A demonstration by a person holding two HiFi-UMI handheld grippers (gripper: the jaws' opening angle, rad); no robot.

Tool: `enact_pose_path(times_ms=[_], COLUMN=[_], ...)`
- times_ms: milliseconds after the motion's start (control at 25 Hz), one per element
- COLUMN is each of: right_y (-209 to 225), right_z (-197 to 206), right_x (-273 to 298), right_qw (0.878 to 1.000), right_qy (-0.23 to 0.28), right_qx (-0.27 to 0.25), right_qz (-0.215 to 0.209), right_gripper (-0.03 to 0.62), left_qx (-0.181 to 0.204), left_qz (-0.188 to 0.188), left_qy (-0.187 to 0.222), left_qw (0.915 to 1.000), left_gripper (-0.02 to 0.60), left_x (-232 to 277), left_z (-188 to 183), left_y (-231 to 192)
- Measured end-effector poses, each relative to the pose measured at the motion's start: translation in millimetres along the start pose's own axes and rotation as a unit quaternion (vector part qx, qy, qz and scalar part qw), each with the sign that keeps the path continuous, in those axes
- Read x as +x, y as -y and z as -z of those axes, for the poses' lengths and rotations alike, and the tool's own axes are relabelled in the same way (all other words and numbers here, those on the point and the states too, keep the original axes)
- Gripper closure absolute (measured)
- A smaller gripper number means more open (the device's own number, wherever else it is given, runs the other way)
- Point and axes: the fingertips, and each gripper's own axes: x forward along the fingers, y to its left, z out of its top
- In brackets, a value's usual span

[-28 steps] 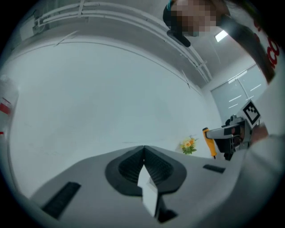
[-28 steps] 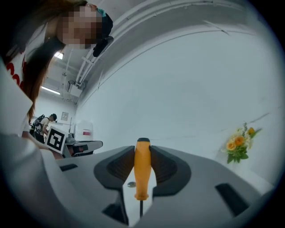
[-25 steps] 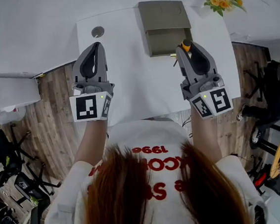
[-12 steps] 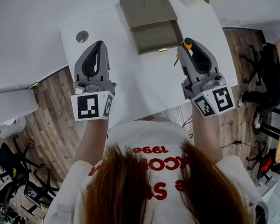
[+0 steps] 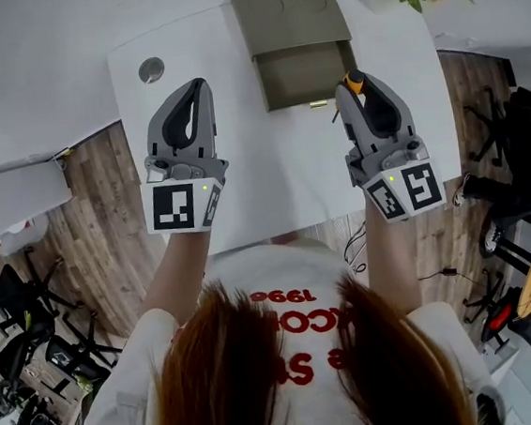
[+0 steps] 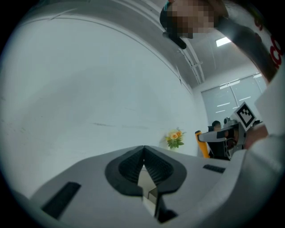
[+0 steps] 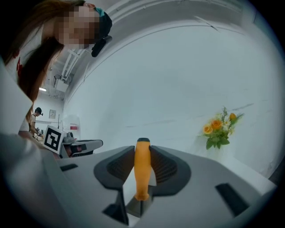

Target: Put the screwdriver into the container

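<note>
Fingers of the right gripper are clamped on the screwdriver at its orange handle. Left gripper is closed, empty. The screwdriver is held over the table, with the container near at 10 o'clock. Risk: the tip may catch the rim, or the handle may pivot in the grip. Long axis is upright, handle end up.

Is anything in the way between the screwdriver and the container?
Nothing visible. The right tool grips the screwdriver by its orange handle, right at the container's open front corner, with no object between them.
</note>
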Motion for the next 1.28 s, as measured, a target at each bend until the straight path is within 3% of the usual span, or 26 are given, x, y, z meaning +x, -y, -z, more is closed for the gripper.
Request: enact_pose_path(times_ms=[320, 520, 600, 760, 1040, 1280], right_y=[30.4, 38.9, 34.6, 32.2, 36.7, 41.9], right_z=[42.0, 57.0, 66.7, 119.8, 189.2, 220.3], right_x=[40.2, 70.4, 83.4, 93.1, 106.3, 106.7], right_qw=[0.999, 0.994, 0.984, 0.950, 0.909, 0.893], right_qy=[-0.037, -0.065, -0.085, -0.202, -0.327, -0.380], right_qx=[-0.007, -0.085, -0.153, -0.234, -0.248, -0.225], right_qz=[0.004, 0.001, -0.010, -0.035, -0.072, -0.083], right_gripper=[0.480, 0.480, 0.480, 0.480, 0.479, 0.471], left_qx=[-0.011, -0.017, -0.018, -0.021, -0.016, -0.014], left_qz=[-0.002, -0.006, -0.006, -0.004, -0.003, -0.008], left_qy=[-0.020, -0.029, -0.034, -0.045, -0.059, -0.063], left_qw=[0.9997, 0.9994, 0.9992, 0.9988, 0.9981, 0.9979], left_gripper=[0.574, 0.574, 0.574, 0.574, 0.574, 0.574], left_x=[30.4, 45.3, 47.8, 49.3, 45.1, 39.9], left_z=[25.0, 41.3, 47.2, 57.3, 62.9, 64.3], left_y=[-5.1, -12.0, -13.3, -13.1, -14.1, -16.3])
